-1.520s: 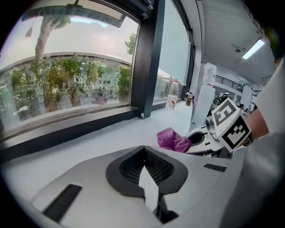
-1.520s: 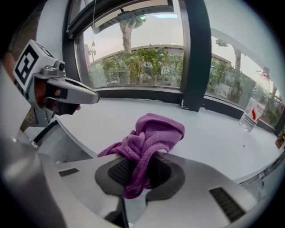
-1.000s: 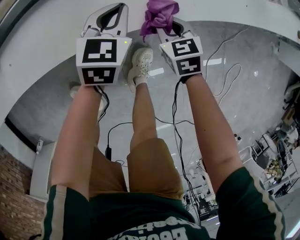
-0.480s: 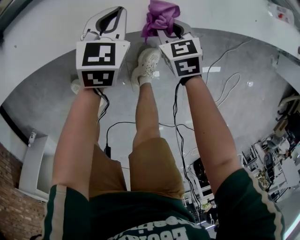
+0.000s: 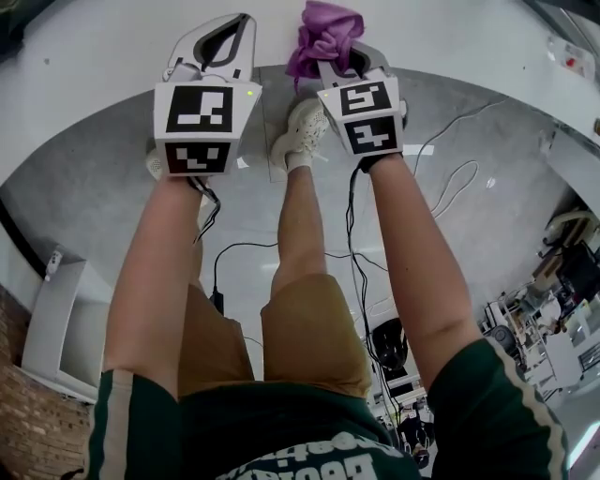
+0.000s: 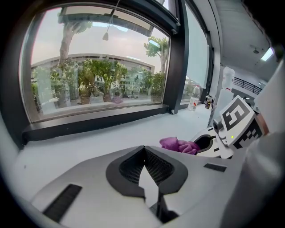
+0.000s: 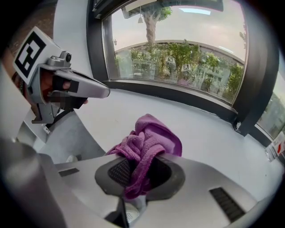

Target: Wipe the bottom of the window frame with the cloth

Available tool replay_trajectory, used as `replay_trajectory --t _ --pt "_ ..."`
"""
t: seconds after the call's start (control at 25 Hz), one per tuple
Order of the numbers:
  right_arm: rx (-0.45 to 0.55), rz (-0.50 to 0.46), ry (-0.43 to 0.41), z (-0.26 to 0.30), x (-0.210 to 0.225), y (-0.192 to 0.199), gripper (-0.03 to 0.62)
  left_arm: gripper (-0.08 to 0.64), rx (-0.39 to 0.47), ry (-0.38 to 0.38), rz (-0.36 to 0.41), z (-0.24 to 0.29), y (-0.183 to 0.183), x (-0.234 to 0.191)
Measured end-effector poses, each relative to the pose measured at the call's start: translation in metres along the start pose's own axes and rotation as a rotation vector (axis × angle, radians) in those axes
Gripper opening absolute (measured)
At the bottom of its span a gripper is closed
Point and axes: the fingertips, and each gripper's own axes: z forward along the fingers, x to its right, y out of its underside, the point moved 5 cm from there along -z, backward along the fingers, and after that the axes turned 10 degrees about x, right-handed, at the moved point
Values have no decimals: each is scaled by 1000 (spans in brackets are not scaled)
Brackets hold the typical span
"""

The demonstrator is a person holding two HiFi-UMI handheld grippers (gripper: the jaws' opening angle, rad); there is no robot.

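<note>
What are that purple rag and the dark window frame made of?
The purple rag is probably microfibre or terry: fuzzy nap, limp folds. The window frame looks like dark coated metal, smooth with straight sharp edges, though plastic is possible.

White lettering is running upside down across the person's dark green shirt (image 5: 323, 461) at the bottom edge of the head view, but the frame is cutting it off and no whole word is reading clearly. The white cubes on the left gripper (image 5: 242, 21) and the right gripper (image 5: 334, 49) are carrying only black-and-white square coded markers, with no letters or numbers. Small white placards (image 7: 170, 59) are standing among the green plants outside the window, and a red-and-white sticker (image 7: 277, 145) is showing at the right gripper view's edge, all too small to read.
</note>
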Motion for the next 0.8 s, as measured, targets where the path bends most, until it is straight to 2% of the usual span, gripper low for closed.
replay_trajectory --t 0.28,0.52,0.8 --pt "5 -29 -23 23 -33 -14 72 7 7 -53 -30 -22 19 -45" --pt "11 -63 -70 49 -88 -46 72 6 9 -78 -47 -55 27 -96" --pt "10 -96 -86 60 -114 -59 72 7 15 -95 -44 -72 33 -114"
